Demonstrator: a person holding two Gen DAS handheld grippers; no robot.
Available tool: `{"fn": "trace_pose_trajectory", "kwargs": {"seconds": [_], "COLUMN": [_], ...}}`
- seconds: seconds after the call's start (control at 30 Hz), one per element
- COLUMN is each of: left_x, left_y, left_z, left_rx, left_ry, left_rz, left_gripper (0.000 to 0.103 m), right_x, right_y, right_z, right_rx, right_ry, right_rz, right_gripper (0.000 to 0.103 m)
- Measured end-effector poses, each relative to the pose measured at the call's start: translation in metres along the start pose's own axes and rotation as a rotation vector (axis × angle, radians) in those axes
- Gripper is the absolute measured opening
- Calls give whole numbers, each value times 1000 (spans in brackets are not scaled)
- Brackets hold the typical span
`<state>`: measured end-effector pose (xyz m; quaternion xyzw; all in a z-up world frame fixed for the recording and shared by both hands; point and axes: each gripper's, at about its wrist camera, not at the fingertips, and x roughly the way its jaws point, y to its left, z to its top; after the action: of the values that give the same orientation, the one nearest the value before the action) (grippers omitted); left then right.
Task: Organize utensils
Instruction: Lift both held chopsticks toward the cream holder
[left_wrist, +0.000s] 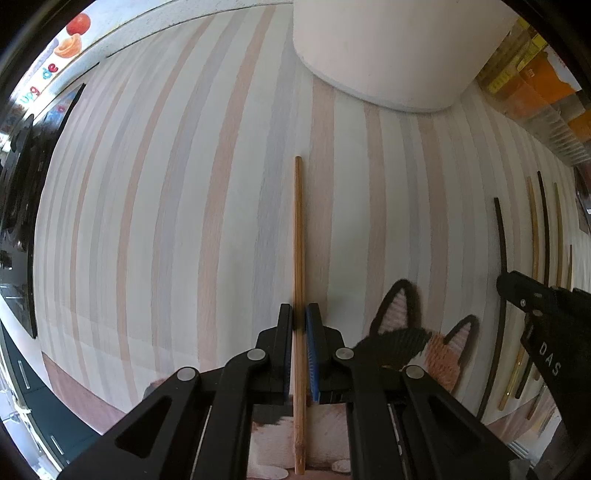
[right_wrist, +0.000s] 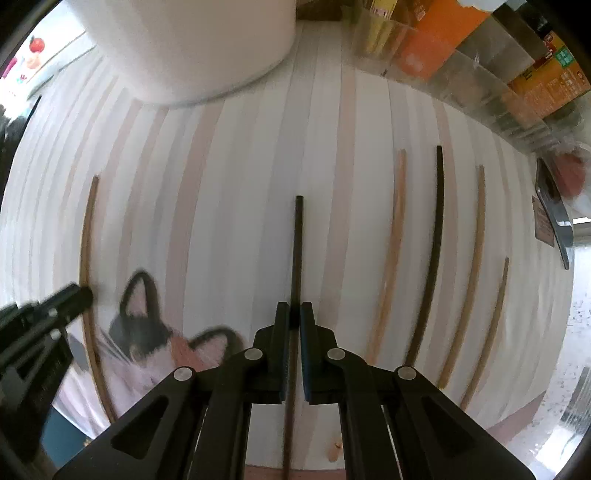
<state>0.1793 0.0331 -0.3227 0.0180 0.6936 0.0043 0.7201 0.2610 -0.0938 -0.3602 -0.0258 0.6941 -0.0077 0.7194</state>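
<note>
My left gripper is shut on a light bamboo chopstick that points away along the striped mat. My right gripper is shut on a black chopstick that also points away. The right gripper shows at the right edge of the left wrist view, beside the black chopstick. The left gripper shows at the left edge of the right wrist view, with the bamboo chopstick. Several more chopsticks, bamboo and black, lie on the mat to the right.
A large white round container stands at the far end of the striped mat. A cat picture is printed on the mat near me. Clear bins with orange packets line the far right. A phone lies at the right.
</note>
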Motion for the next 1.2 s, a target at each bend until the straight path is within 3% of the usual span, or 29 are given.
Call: {"fn": "trace_pose_trajectory", "kwargs": {"seconds": [0.2, 0.27, 0.47, 0.6, 0.73, 0.87, 1.2], "left_x": [0, 0, 3, 4, 5, -4, -65], "left_y": [1, 5, 1, -5, -9, -9, -7], "left_z": [4, 5, 8, 15, 14, 6, -18], "left_rx": [6, 12, 21, 29, 41, 48, 52], "left_ry": [1, 3, 18, 25, 15, -12, -125], "left_rz": [-14, -15, -7, 4, 6, 8, -70], "left_gripper": [5, 5, 5, 5, 5, 5, 4], "right_x": [0, -1, 6, 6, -1, -6, -46], "right_y": [12, 10, 16, 16, 9, 1, -21], "right_z": [18, 14, -1, -4, 1, 1, -13], "right_rx": [-18, -26, -18, 8, 15, 45, 75], "right_ry": [66, 90, 90, 81, 48, 26, -73], "right_rz": [23, 38, 23, 21, 22, 68, 191], "right_gripper": [8, 20, 22, 21, 6, 6, 6]}}
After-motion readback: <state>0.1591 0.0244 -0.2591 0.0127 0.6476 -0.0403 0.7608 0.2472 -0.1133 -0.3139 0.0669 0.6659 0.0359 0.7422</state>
